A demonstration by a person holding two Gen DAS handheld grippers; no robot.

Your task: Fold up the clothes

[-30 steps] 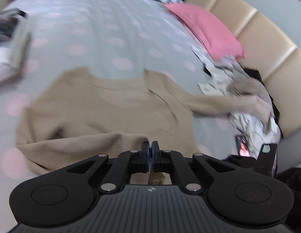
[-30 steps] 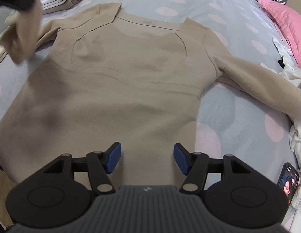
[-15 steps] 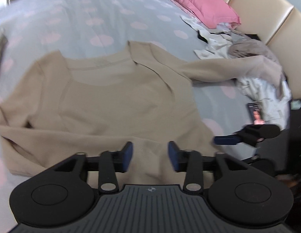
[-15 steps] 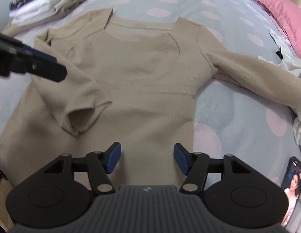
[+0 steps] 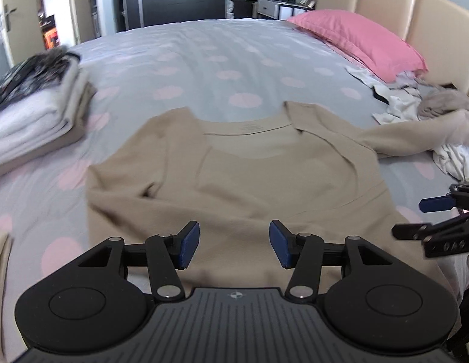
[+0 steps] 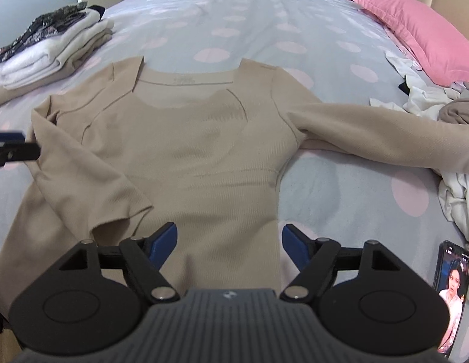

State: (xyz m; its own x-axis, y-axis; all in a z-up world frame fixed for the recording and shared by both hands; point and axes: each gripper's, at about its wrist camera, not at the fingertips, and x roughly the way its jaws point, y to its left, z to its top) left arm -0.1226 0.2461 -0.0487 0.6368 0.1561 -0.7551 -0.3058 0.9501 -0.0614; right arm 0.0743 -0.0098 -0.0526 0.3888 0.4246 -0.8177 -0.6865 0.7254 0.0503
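Observation:
A beige long-sleeved top (image 5: 264, 178) (image 6: 192, 151) lies face up on the polka-dot bed. Its left sleeve (image 6: 92, 187) is folded in over the body. Its right sleeve (image 6: 385, 139) stretches out toward the pile at the right. My left gripper (image 5: 234, 243) is open and empty above the top's lower hem. My right gripper (image 6: 230, 245) is open and empty above the hem too; its fingers also show at the right edge of the left wrist view (image 5: 437, 204).
A stack of folded clothes (image 5: 32, 115) (image 6: 53, 48) sits at the left. A pile of unfolded clothes (image 5: 431, 115) (image 6: 458, 163) lies at the right by a pink pillow (image 5: 361, 42). A phone (image 6: 452, 296) lies near the bed's front right edge.
My left gripper opened and let go of the left sleeve, which now lies folded across the body. It then drew back toward the hem. The right gripper stayed open.

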